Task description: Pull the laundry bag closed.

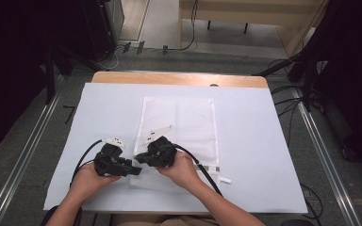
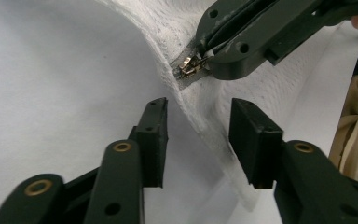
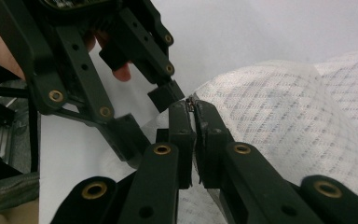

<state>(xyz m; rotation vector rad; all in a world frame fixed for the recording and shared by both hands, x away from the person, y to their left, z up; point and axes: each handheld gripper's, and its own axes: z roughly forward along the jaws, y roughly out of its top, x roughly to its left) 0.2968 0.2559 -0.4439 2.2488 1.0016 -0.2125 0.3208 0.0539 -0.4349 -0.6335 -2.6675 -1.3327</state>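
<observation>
Tongs on the right (image 3: 193, 109) are pressed together, pinching the one zipper pull (image 2: 189, 65) at the near left corner of the single white mesh bag (image 1: 179, 122), which lies flat on the white-covered counter (image 1: 264, 141). Left tongs (image 2: 198, 135) are spread, straddling the bag's edge without pressing it. The left gripper view shows the brass pull clearly; the high view shows both hands.

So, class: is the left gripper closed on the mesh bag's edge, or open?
Open. The left gripper straddles the mesh bag edge with gaps beside both pads.
</observation>
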